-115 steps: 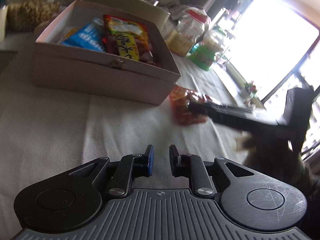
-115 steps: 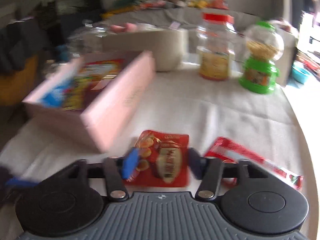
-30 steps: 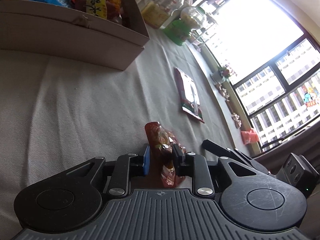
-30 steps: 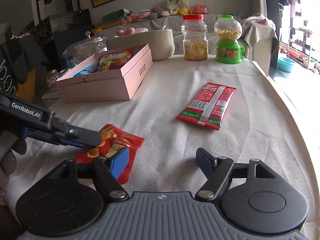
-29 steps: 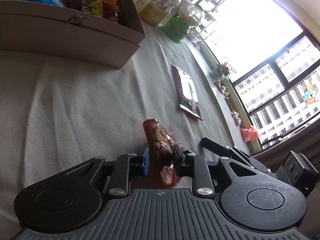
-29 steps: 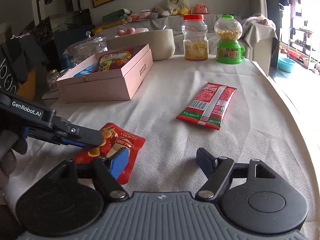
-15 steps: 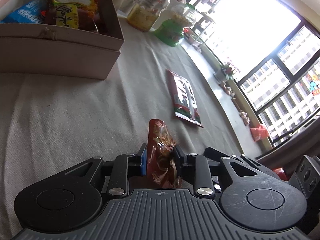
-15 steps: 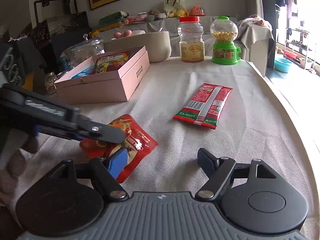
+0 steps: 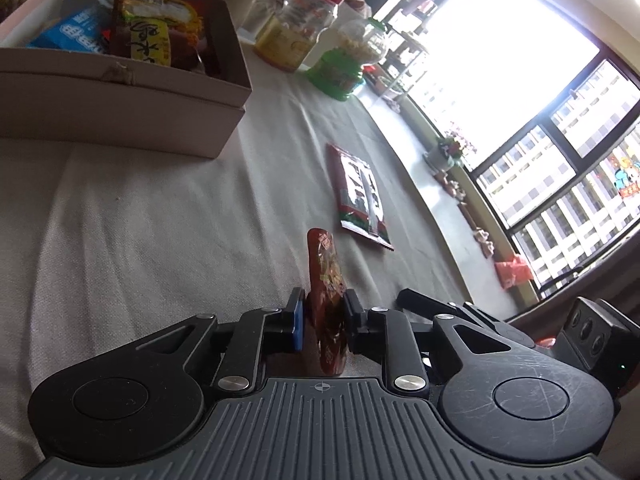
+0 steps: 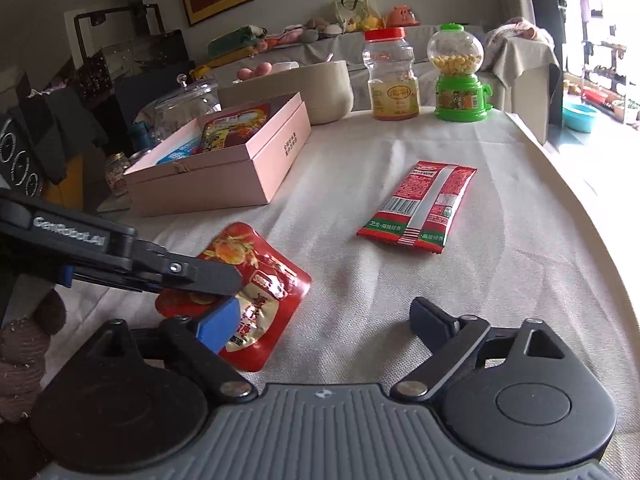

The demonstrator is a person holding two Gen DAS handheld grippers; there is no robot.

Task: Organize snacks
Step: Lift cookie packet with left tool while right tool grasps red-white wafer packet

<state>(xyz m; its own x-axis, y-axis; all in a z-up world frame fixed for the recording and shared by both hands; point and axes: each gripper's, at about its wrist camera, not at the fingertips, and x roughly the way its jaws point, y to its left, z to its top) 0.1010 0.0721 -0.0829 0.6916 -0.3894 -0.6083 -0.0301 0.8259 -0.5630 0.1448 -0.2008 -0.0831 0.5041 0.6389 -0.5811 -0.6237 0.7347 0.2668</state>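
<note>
A red snack pouch (image 9: 325, 280) stands edge-on between the pads of my left gripper (image 9: 325, 314), whose jaws are closing and pinch it. In the right wrist view the left gripper (image 10: 208, 280) holds that pouch (image 10: 264, 300) just above the cloth. My right gripper (image 10: 320, 318) is opening wide. Only the pouch's lower corner lies by its blue left pad (image 10: 218, 324), which does not press on it. The open pink box (image 10: 224, 184) with several snacks sits at the far left, also seen as the box (image 9: 120, 120). A long red packet (image 10: 420, 204) lies flat on the cloth.
A red-lidded jar (image 10: 392, 80), a green gumball dispenser (image 10: 460, 80), a beige round container (image 10: 320, 88) and a glass jar (image 10: 184, 104) stand at the table's far end. The table's curved edge (image 10: 592, 216) runs along the right. A gloved hand (image 10: 20, 344) shows at the lower left.
The left gripper has pinched the red pouch and raised it off the cloth, turning it edge-on. The right gripper's jaws have spread wider and no longer touch the pouch.
</note>
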